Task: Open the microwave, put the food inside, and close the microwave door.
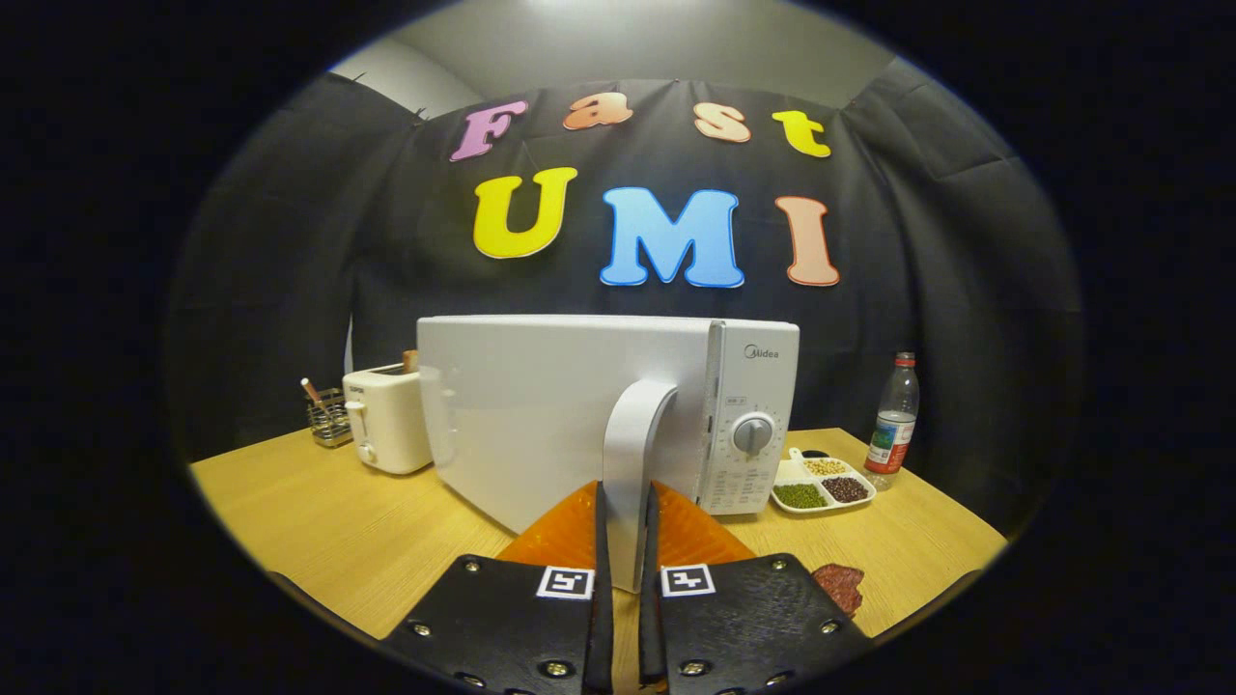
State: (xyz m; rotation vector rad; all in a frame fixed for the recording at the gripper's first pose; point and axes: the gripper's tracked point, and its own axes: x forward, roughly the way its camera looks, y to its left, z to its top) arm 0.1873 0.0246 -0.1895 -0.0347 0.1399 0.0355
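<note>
Gripper view: gripper [625,526] fingers clamped on microwave [579,415] door handle [632,454] at 12 o'clock, door partly open, food [840,585] on table [319,521] approx. 4 o'clock; risk: handle slipping out w/ off-arc pull.

- The microwave [579,415] is white and stands on the wooden table, far from the near edge. Its door is swung partly open, and its curved handle [632,463] sits between the fingers.
- The food [842,585], a dark reddish piece, lies near, to the right.
</note>
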